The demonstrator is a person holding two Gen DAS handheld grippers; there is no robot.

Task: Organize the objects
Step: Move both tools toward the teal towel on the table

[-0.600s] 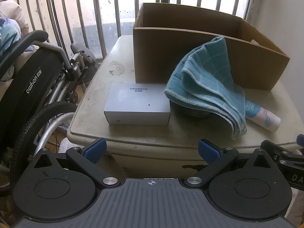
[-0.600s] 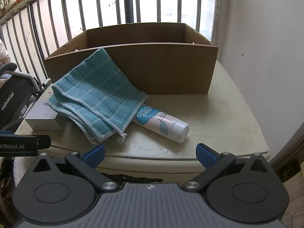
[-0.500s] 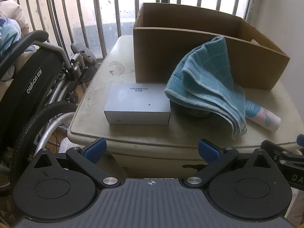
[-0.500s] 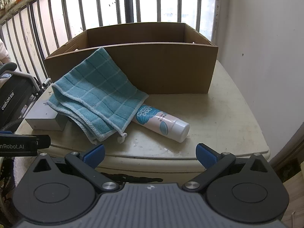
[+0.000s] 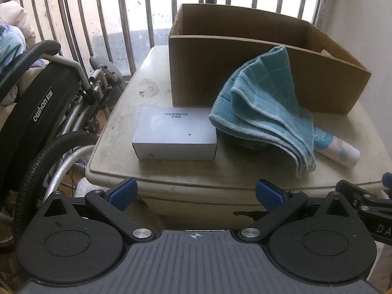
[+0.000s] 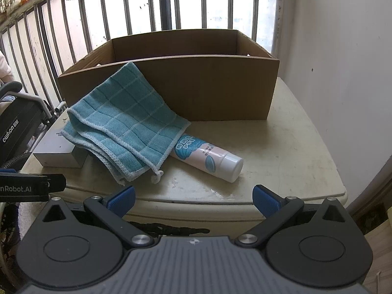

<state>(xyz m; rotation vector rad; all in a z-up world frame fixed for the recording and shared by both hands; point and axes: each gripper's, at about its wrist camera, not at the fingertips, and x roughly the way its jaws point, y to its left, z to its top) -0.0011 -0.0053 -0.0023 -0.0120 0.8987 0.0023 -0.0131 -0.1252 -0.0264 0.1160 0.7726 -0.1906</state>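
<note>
Your right gripper (image 6: 193,202), spread wide and empty like the left gripper (image 5: 194,193), sits nearer the tube (image 6: 208,158); it lies on the table (image 6: 294,152) slanting away leftward, cap toward you.

Left wrist view: from off front edge of cream cabinet top (image 5: 117,132), near front-left corner, angled down toward window bars (image 5: 122,19). Right wrist view: same front edge, nearer front-right corner, angled down. Both close. Shared: cardboard box (image 5: 220,78), teal cloth (image 6: 122,122), tube (image 6: 210,159), grey box (image 5: 175,132)
</note>
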